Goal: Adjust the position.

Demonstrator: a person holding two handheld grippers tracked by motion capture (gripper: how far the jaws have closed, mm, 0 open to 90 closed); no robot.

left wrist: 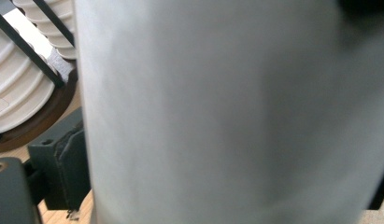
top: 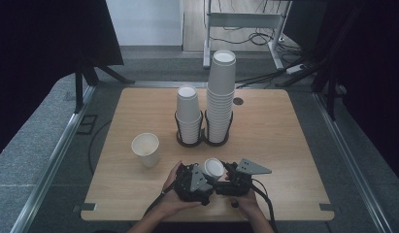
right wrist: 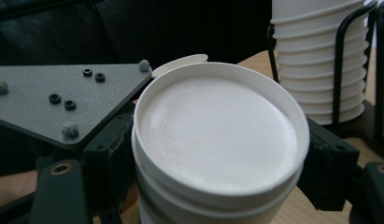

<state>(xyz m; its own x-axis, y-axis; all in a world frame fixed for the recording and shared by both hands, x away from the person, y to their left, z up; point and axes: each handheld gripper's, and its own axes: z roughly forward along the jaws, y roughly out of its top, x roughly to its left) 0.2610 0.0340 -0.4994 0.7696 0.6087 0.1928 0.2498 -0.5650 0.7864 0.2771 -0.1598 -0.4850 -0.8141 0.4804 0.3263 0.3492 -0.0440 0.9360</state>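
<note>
A white paper cup (top: 214, 168) is held bottom-up between both grippers near the table's front edge. In the right gripper view its round base (right wrist: 222, 135) faces the camera, with the rim of a second cup nested under it. My right gripper (right wrist: 222, 172) is shut on it, one black finger (right wrist: 110, 154) on each side. The grey plate (right wrist: 63, 102) of my left gripper (top: 203, 172) lies just beyond. In the left gripper view the cup's wall (left wrist: 227, 116) stands blurred between the jaws, with one finger (left wrist: 59, 163) at its edge. Whether that finger presses I cannot tell.
A black wire holder (top: 202, 138) at mid table carries a short cup stack (top: 188, 114) and a tall one (top: 221, 92). A single upright cup (top: 146, 148) stands left of the grippers. The person's hands (top: 170, 199) enter at the front edge. Black curtains flank the table.
</note>
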